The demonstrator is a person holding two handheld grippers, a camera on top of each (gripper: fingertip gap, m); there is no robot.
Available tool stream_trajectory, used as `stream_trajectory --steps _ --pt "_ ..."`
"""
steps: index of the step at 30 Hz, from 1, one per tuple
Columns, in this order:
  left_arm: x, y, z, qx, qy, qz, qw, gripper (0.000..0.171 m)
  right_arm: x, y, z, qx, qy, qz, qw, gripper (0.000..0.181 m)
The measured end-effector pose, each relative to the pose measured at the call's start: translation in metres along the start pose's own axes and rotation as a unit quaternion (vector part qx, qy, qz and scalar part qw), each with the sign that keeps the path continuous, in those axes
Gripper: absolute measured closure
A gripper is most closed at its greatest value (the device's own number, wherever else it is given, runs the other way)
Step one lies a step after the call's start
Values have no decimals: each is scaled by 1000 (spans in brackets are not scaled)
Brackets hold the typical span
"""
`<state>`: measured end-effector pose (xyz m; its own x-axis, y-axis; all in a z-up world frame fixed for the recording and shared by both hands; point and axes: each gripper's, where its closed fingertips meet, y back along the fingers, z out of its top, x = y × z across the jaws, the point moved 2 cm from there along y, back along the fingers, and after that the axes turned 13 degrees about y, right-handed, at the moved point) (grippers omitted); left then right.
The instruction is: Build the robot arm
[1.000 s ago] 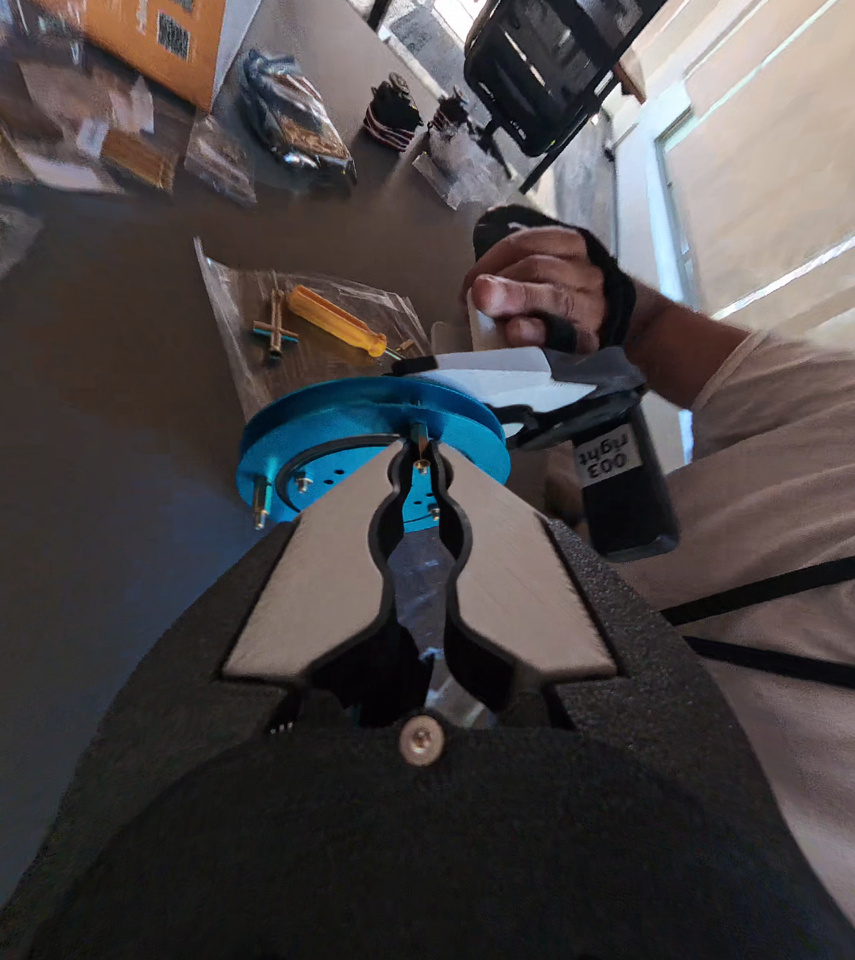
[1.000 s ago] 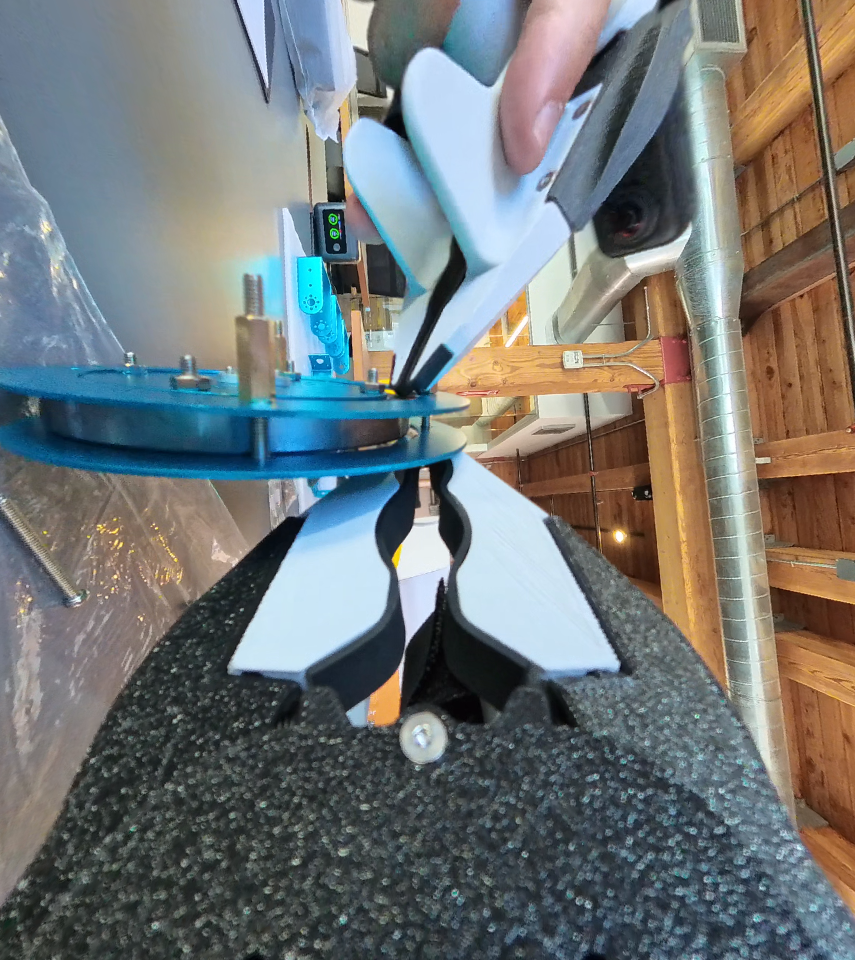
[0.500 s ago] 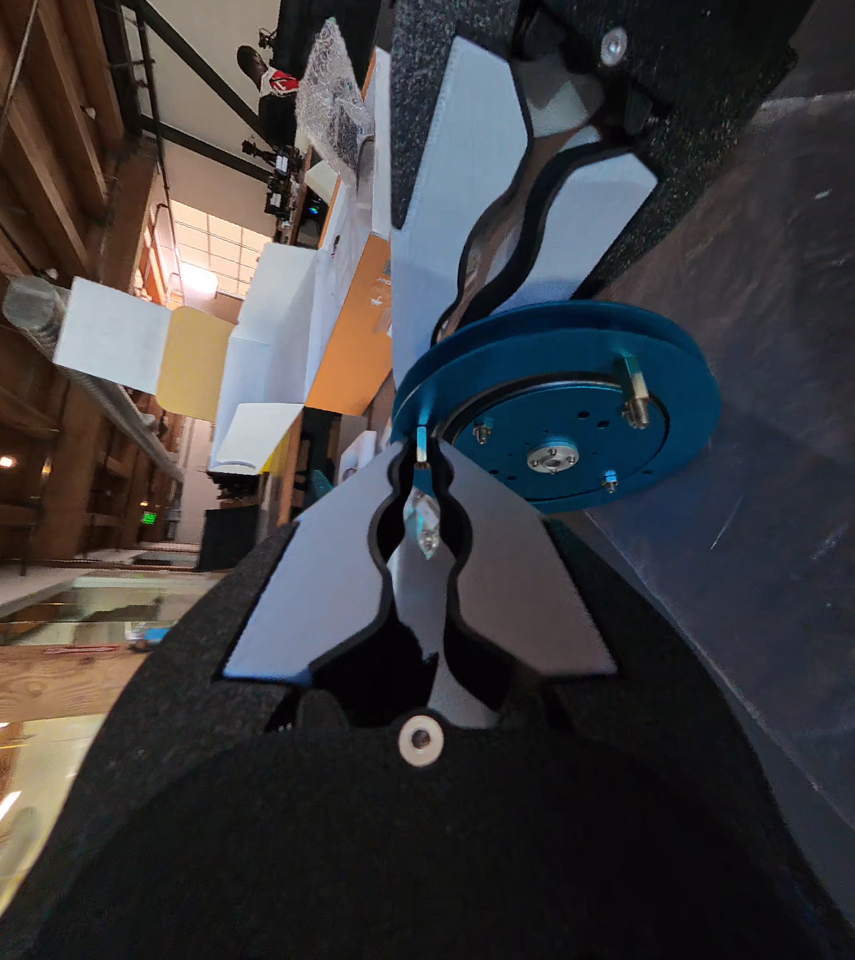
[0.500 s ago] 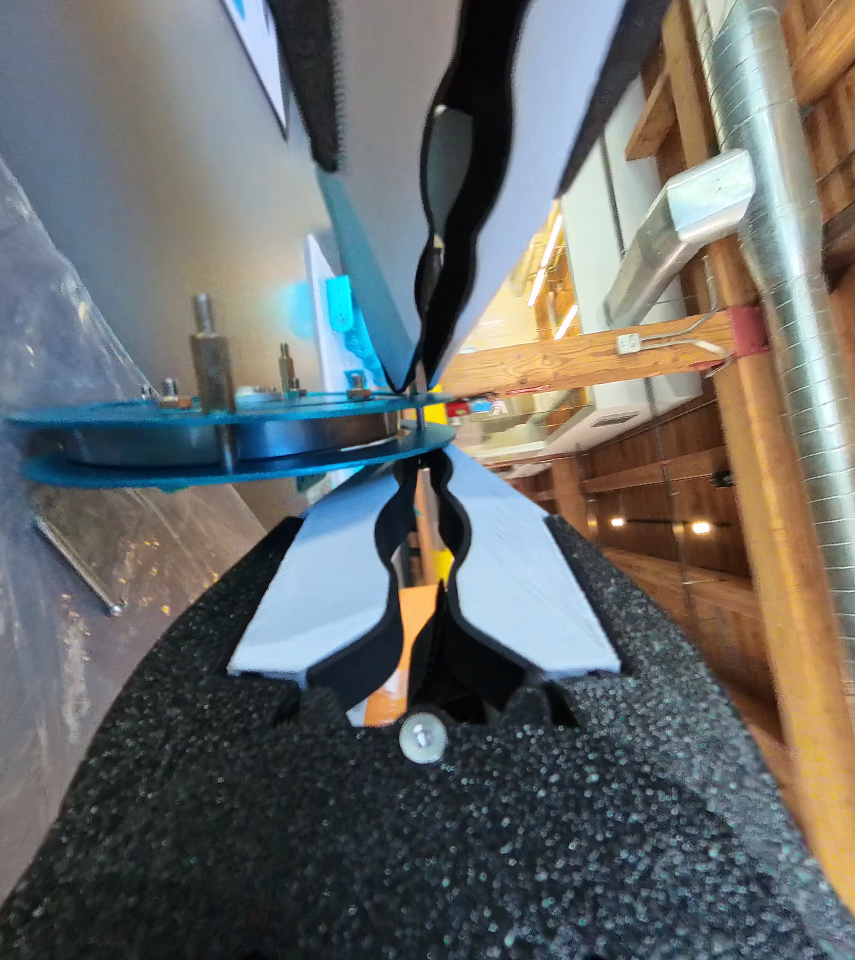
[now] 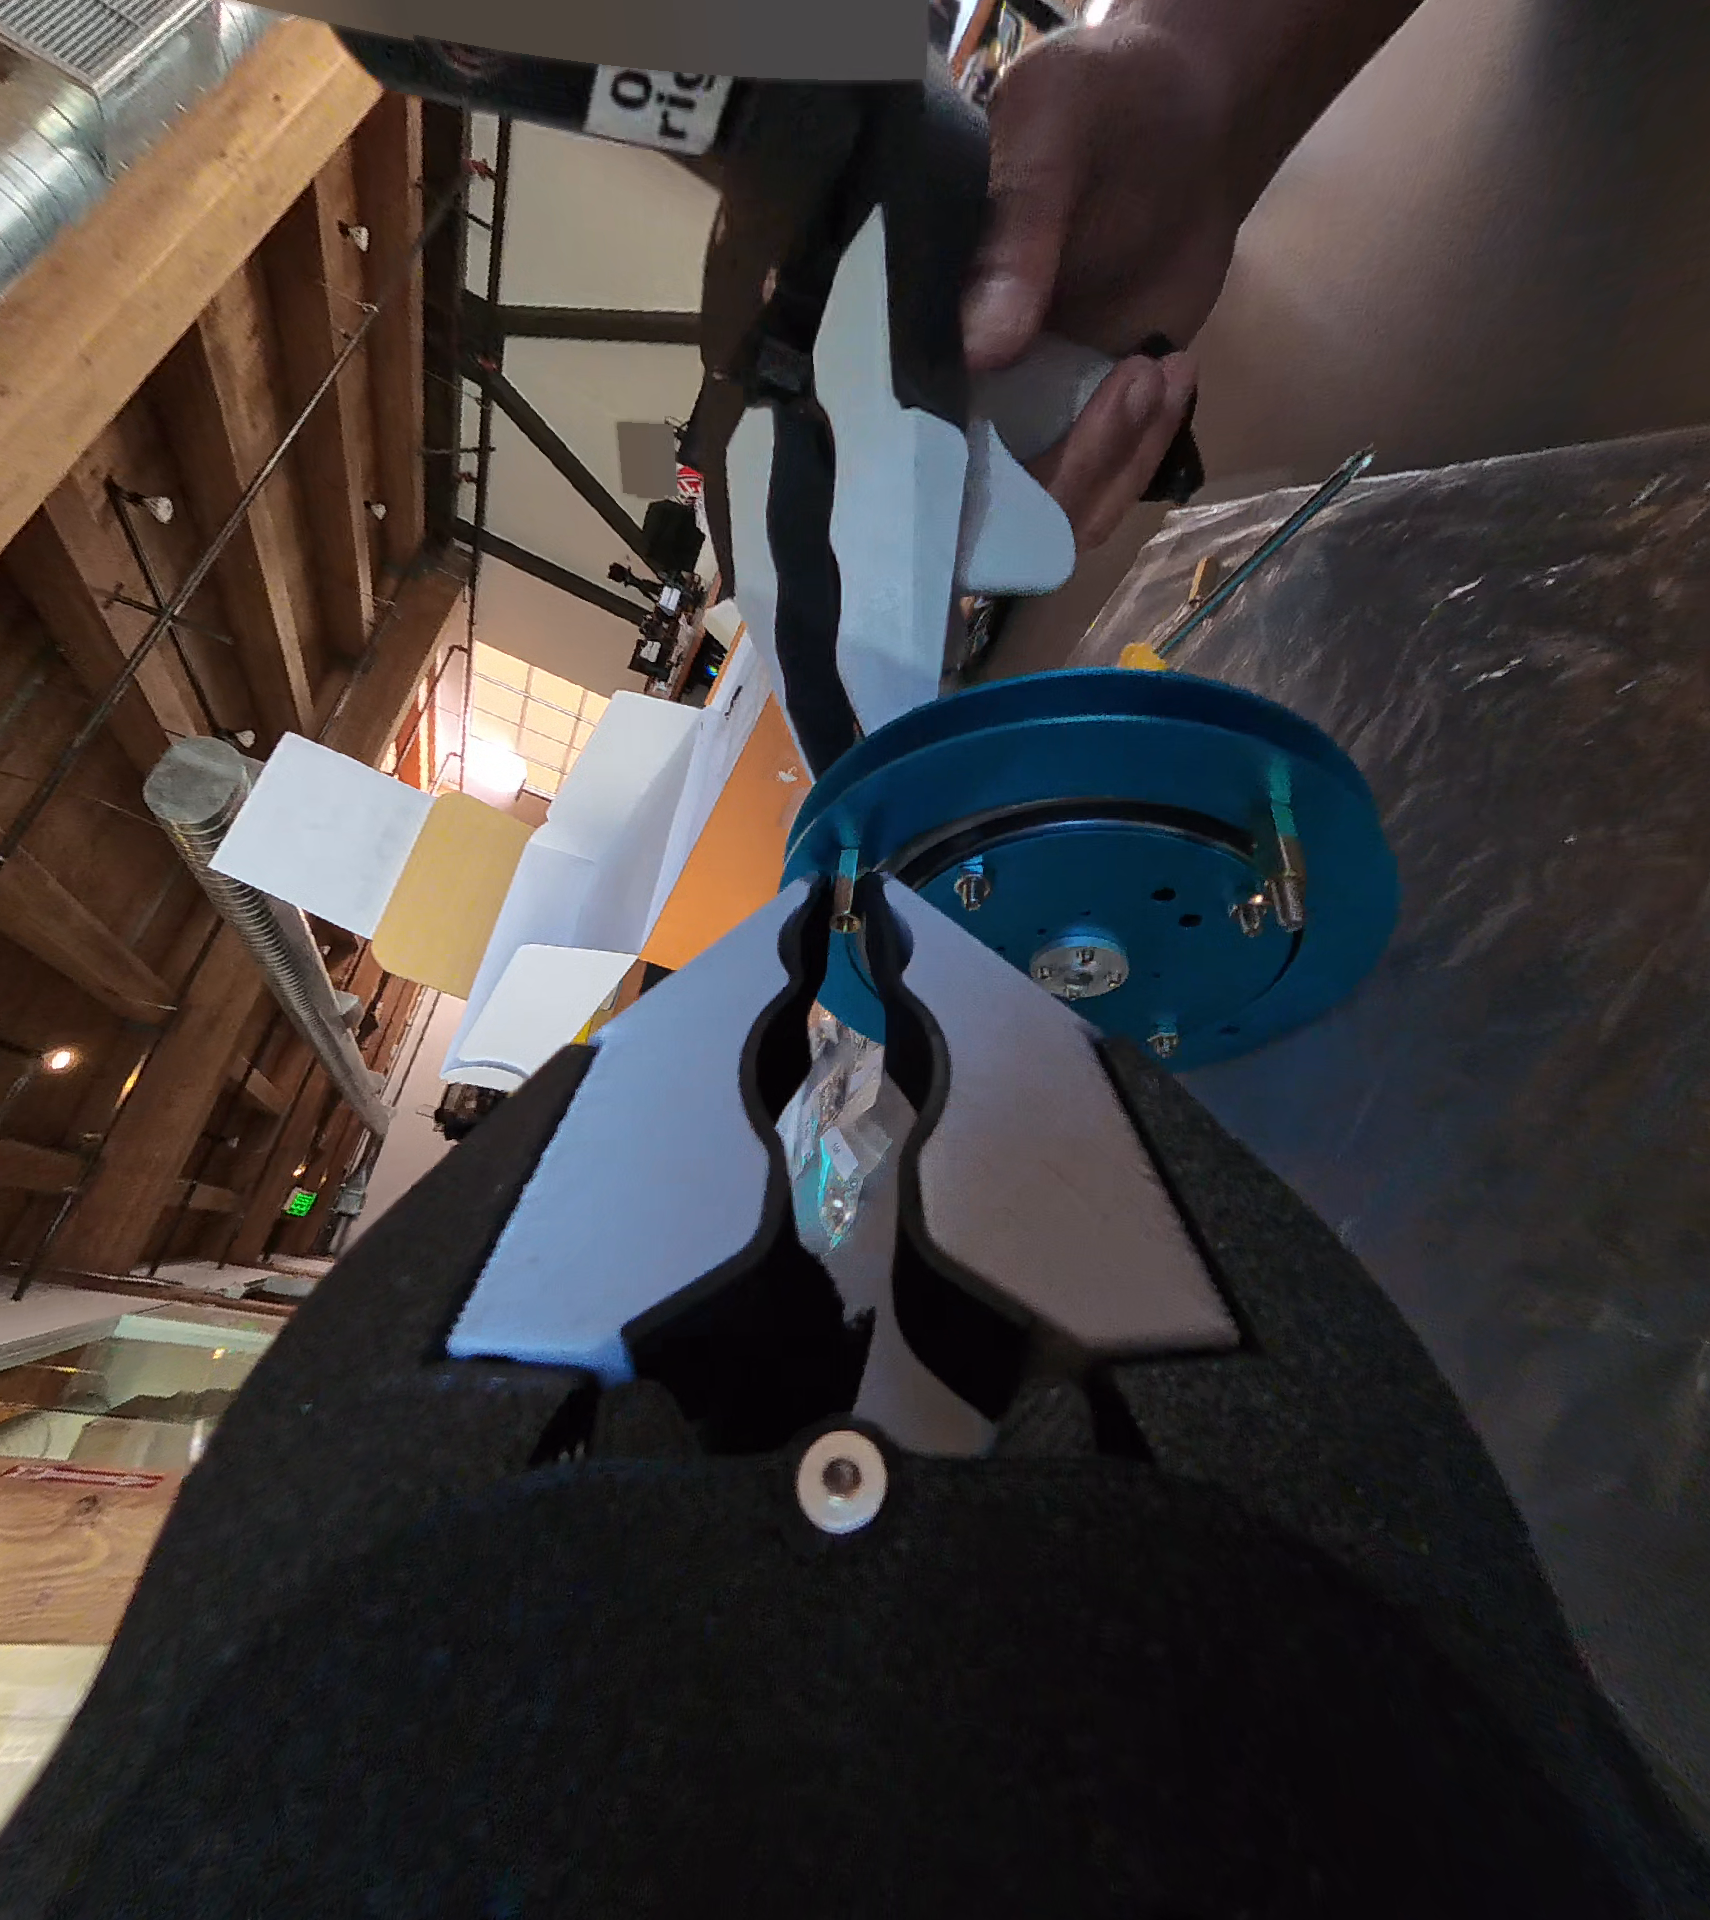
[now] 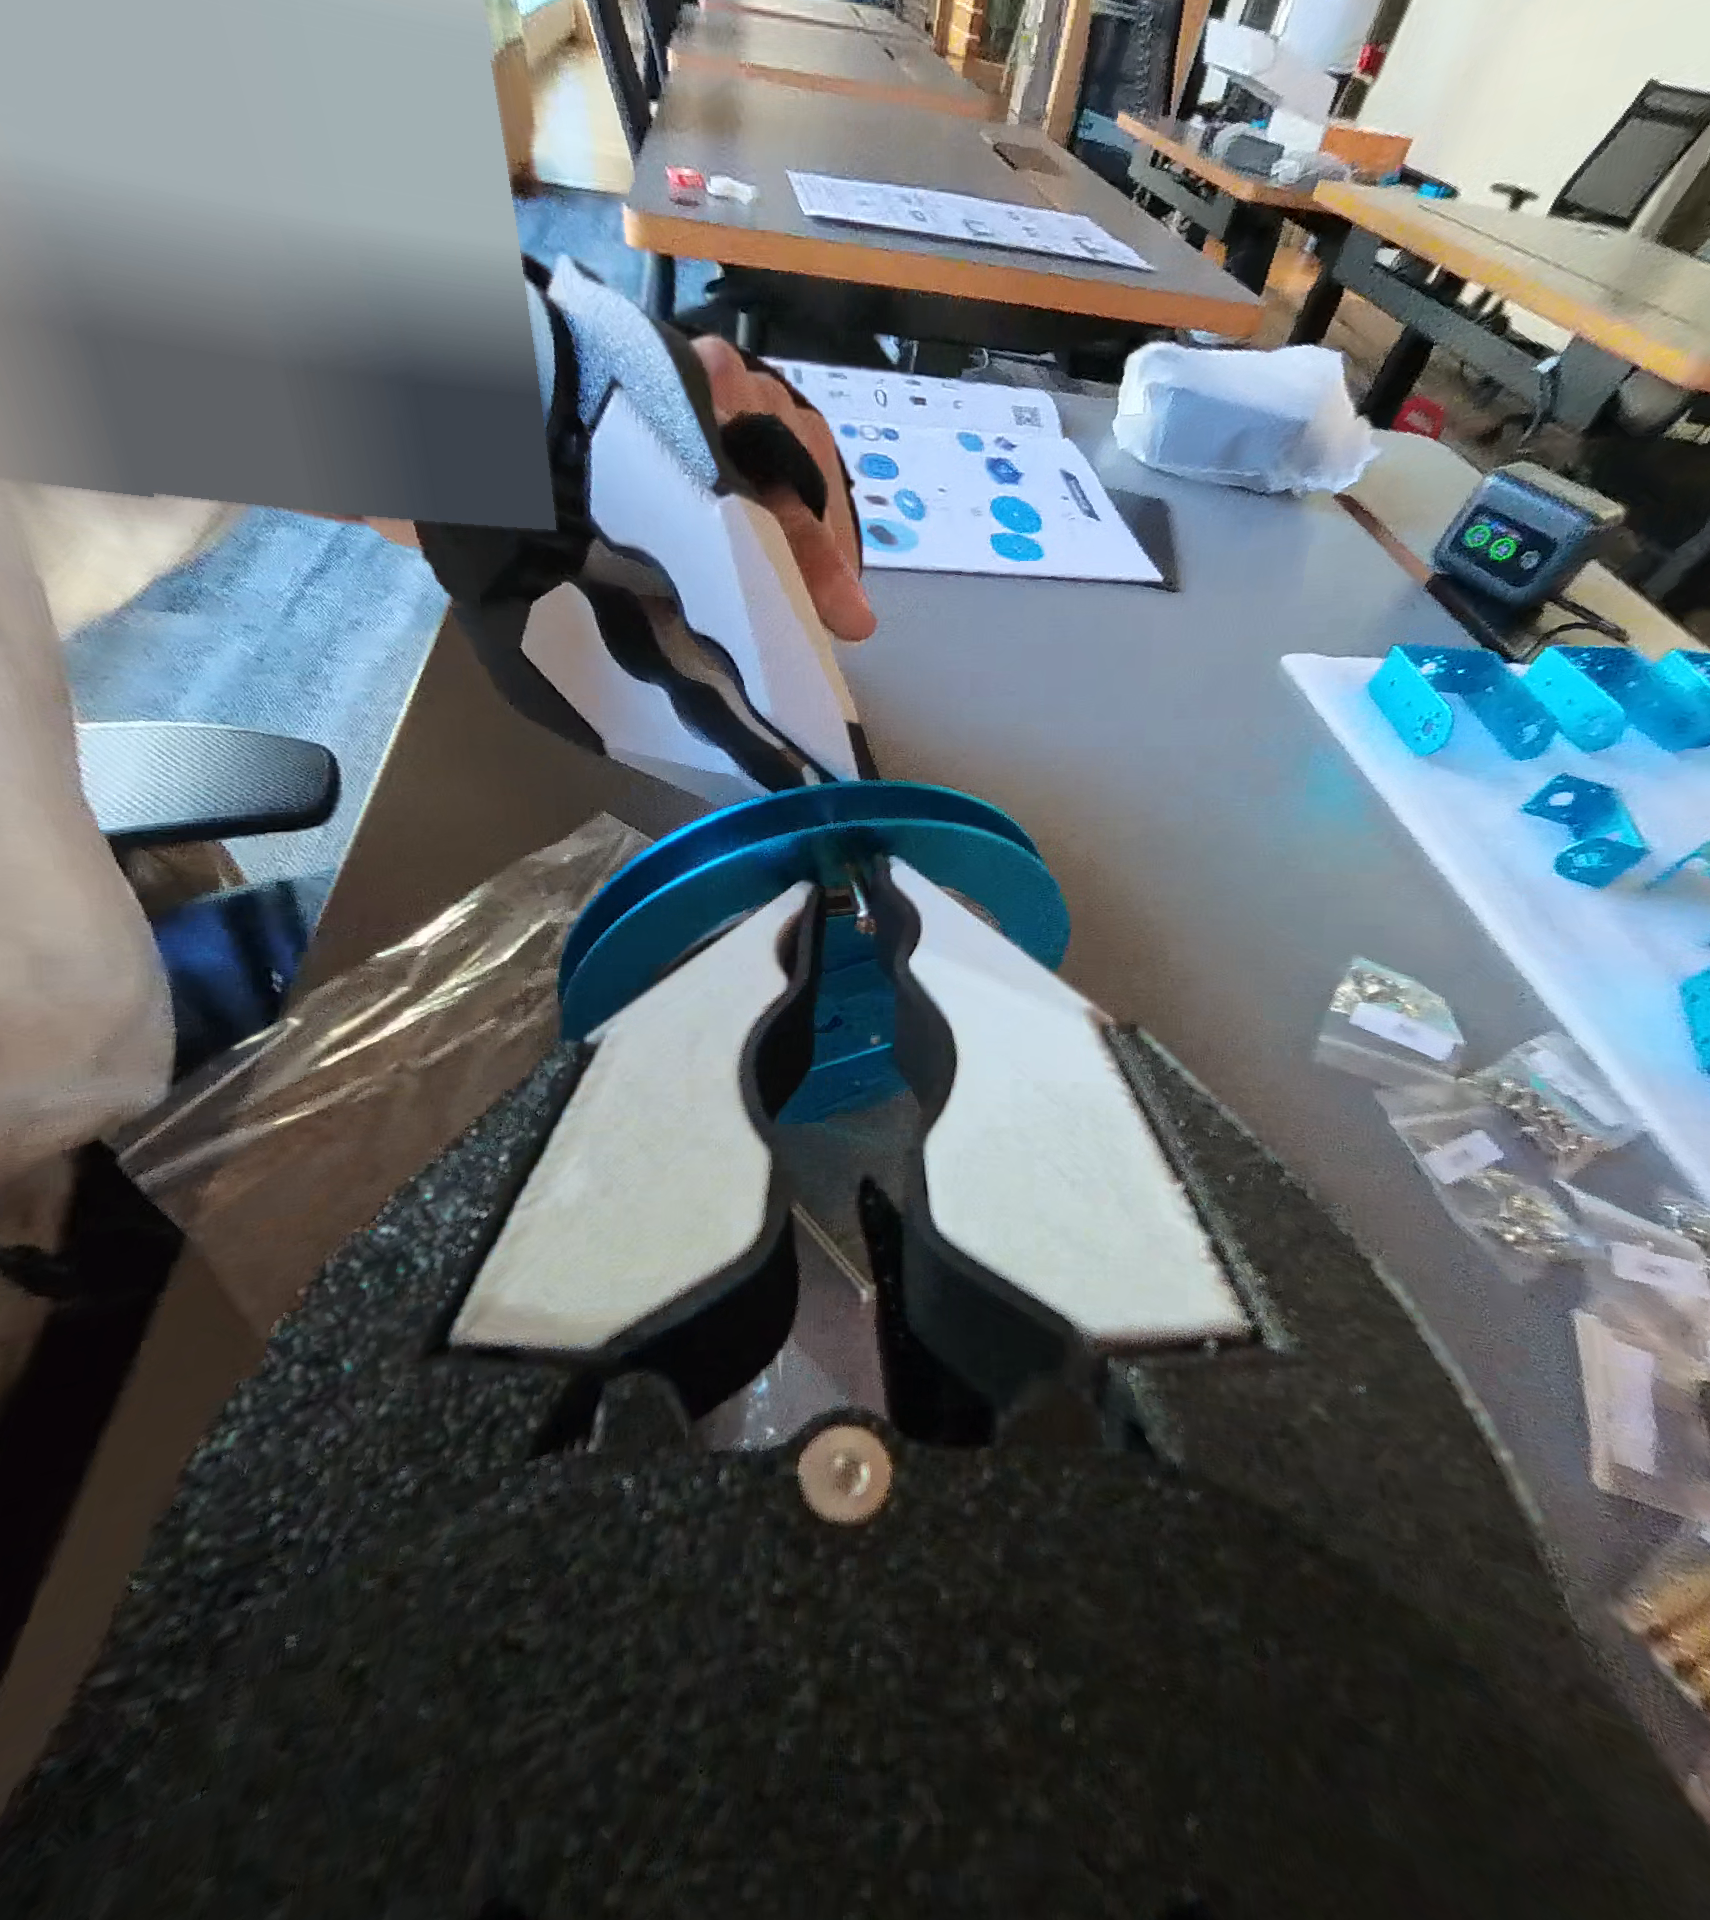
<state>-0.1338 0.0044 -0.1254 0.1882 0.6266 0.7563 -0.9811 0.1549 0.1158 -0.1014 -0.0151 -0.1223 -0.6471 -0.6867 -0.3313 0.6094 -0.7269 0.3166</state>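
Blue double-flanged wheel (image 5: 1090,862), lifted off the surface (image 6: 1142,675), is pinched at opposite rim points: left gripper (image 5: 846,904) jaws narrowed on a brass standoff (image 5: 844,894) at 9 o'clock, right gripper (image 6: 856,894) jaws clamping the rim. Equal pressure would likely prevent tilting. Blue brackets (image 6: 1599,707) lie at 3 o'clock.

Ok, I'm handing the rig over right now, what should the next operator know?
Left gripper: shut on a brass standoff at the rim of the disc.
Right gripper: shut on the disc edge at the same spot, coming from its other side.
Disc: two blue plates, held between both grippers above a plastic bag. A second standoff stands on its face.
Nearby: blue brackets on a white tray, hardware bags, a manual.
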Motion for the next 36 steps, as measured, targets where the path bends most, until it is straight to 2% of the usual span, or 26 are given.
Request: stream_trajectory --steps 2,5,10,12,15,18,21,23,25,26,27,29,32,36 --pt "-1 4 1 0 -19 7 1000 166 3 -3 2 -6 10 -4 1000 170" --pt "-3 7 2 -1 -37 12 999 166 6 -4 3 -5 48 -21 999 174" --pt "-2 5 -1 -9 -11 8 1000 166 4 -4 3 0 100 -49 994 171" --pt "0 5 -4 -5 -11 13 1000 167 -5 1 3 7 123 -87 989 157" --pt "4 5 -9 1 -2 15 1000 166 -13 8 0 22 124 -106 986 157" --pt "3 5 -8 -11 24 1 1000 167 -3 5 -1 -6 23 -23 999 155" --pt "1 6 -6 -20 17 3 1000 166 3 -2 -6 -34 -119 65 990 150" --pt "0 6 -5 -24 -2 13 1000 167 6 0 0 -86 -210 131 965 149" --pt "-2 7 -2 -27 -22 22 999 166 1 4 11 -148 -321 180 918 149" --pt "-2 7 -2 -28 -34 28 999 166 -3 3 12 -157 -363 190 899 154" --pt "-2 7 -1 -26 -47 38 998 166 -4 2 10 -157 -385 195 888 161" --pt "-1 5 -3 -9 -76 66 995 167 0 -4 1 -126 -390 194 891 172" --pt "0 6 -3 -1 -108 83 991 167 1 -4 2 -121 -403 193 886 172" --pt "-3 7 0 -3 -161 100 982 166 1 -3 7 -136 -438 209 864 170"
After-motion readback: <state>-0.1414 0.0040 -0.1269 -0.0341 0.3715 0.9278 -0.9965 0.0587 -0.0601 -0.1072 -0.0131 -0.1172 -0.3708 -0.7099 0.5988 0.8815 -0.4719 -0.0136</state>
